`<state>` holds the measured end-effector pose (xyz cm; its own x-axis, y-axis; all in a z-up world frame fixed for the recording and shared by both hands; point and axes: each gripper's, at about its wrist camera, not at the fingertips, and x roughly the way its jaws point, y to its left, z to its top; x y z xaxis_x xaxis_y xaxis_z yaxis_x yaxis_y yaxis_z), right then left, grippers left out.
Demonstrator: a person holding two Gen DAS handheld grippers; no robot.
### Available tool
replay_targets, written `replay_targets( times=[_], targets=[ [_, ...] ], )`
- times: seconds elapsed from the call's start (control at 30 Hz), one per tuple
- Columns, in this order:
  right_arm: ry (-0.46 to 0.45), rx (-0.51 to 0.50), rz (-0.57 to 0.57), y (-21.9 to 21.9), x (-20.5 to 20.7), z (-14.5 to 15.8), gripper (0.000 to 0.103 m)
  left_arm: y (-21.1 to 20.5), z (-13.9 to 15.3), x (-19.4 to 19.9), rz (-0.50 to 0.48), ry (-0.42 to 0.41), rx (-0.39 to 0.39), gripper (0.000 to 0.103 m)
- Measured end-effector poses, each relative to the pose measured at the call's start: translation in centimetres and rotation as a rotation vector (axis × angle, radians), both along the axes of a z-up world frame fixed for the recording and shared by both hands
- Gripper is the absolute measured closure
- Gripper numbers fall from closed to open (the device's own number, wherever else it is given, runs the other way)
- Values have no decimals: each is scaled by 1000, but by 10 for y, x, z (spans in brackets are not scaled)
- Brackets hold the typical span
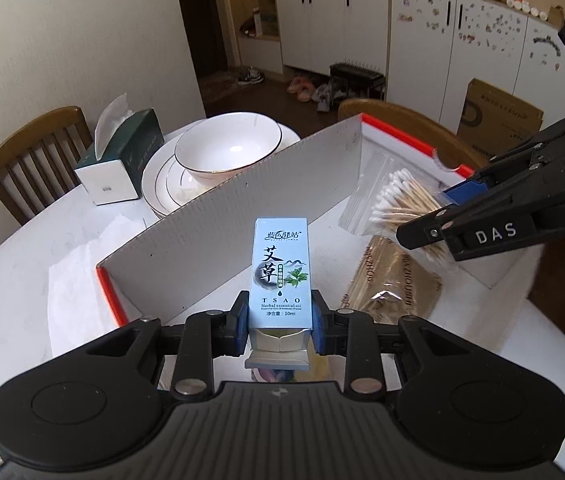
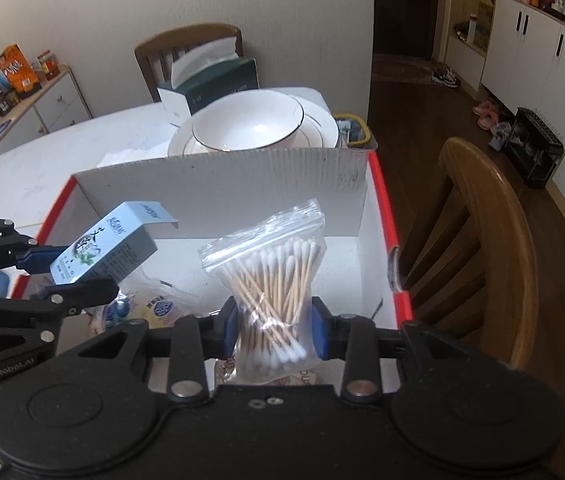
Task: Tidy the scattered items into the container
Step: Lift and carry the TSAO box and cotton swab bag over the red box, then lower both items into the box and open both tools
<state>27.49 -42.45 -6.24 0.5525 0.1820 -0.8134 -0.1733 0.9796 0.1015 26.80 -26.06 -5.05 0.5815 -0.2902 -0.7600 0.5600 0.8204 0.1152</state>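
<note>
Cardboard container (image 2: 282, 184), red-edged, already holds a brown packet (image 1: 394, 284) and a printed pouch (image 2: 154, 308) on its floor. Your left gripper (image 1: 280, 320) has its fingers clenched on the pale blue herbal oil box (image 1: 280, 272), held above the container's near-left corner. Your right gripper (image 2: 274, 332) is grasping the bag of cotton swabs (image 2: 274, 276) over the container's right side. Both look ready to release; no other loose items show on the surface (image 1: 22, 248), though the near edge is hidden.

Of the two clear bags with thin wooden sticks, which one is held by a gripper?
The bag of cotton swabs, clamped by the right gripper. The toothpick bag lies in the box, untouched.
</note>
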Motion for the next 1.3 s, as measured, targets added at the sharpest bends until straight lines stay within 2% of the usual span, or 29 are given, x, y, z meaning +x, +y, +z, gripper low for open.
replay_targets(
  times=[0.4, 0.8, 1.2, 1.3],
  targets=[
    [48, -60, 46, 14, 30, -17, 69, -14, -23, 30, 8, 39, 100, 75],
    [93, -91, 79, 20, 41, -27, 69, -20, -35, 54, 18, 147, 108, 75],
    [114, -72, 82, 15, 45, -33, 63, -32, -39, 60, -2, 167, 137, 75],
    [115, -74, 85, 15, 45, -34, 58, -33, -40, 61, 3, 175, 138, 75]
  ],
)
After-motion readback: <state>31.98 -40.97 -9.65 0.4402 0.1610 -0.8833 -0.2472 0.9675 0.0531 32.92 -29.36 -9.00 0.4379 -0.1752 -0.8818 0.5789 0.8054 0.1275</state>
